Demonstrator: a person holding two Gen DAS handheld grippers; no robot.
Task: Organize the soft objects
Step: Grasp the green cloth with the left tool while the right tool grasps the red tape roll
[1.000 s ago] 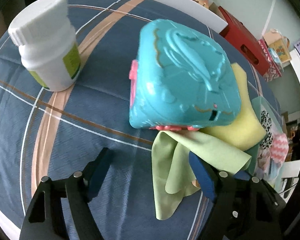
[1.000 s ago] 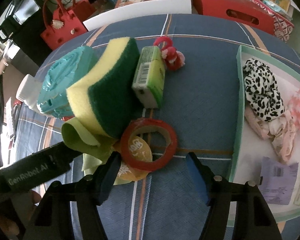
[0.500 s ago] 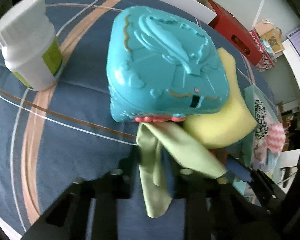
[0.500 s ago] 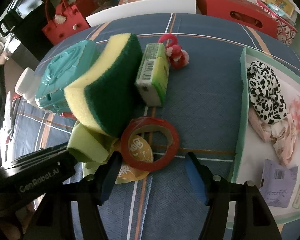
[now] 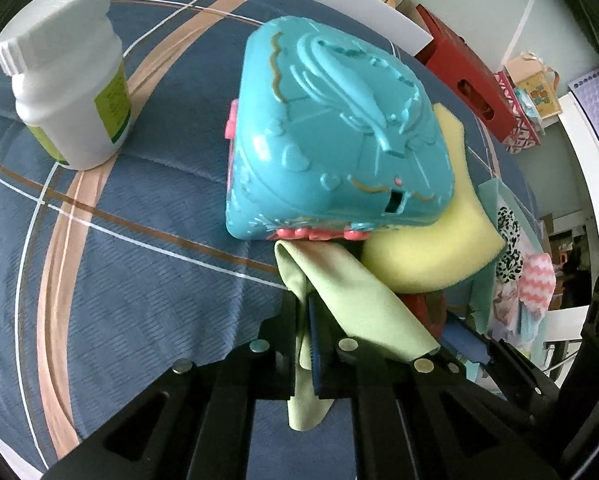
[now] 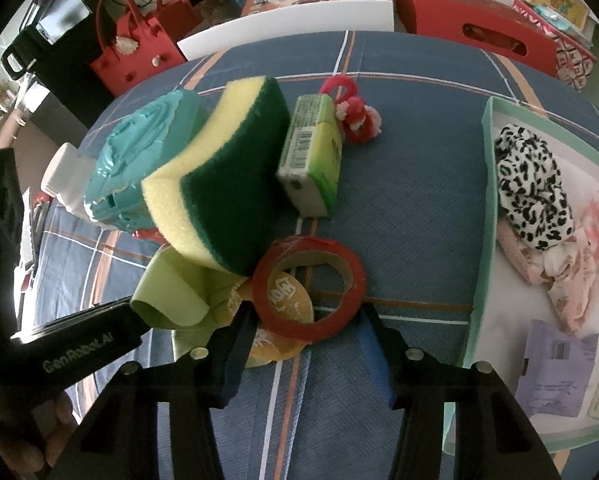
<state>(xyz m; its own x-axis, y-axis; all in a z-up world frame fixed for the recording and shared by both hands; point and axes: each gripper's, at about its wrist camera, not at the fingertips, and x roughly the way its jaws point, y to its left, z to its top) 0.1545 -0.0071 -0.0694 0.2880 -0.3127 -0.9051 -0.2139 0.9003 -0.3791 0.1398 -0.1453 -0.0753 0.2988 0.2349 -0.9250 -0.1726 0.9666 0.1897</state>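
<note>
My left gripper (image 5: 308, 308) is shut on a light green cloth (image 5: 351, 296) whose far end is tucked under a teal toy case (image 5: 339, 136) and a yellow and green sponge (image 6: 227, 184). In the right wrist view the same cloth (image 6: 171, 300) folds up from the left gripper's black body (image 6: 79, 356). The jaws of my right gripper (image 6: 307, 318) are closing, with a red tape roll (image 6: 311, 284) between them. The pads stand just at its sides, not visibly pressing. A teal tray (image 6: 485, 200) at the right holds a leopard-print scrunchie (image 6: 531, 184) and pink fabrics.
A white bottle (image 5: 71, 76) stands left of the toy case on the blue checked cloth. A green tissue pack (image 6: 311, 156) and a red-pink hair tie (image 6: 355, 116) lie beyond the tape. A yellow disc (image 6: 287, 344) lies under the tape. Red bags and boxes line the far edge.
The left jaws went from wide open to shut on the green cloth, lifting its fold. The right jaws narrowed towards the tape roll; the right hand stayed in place.
</note>
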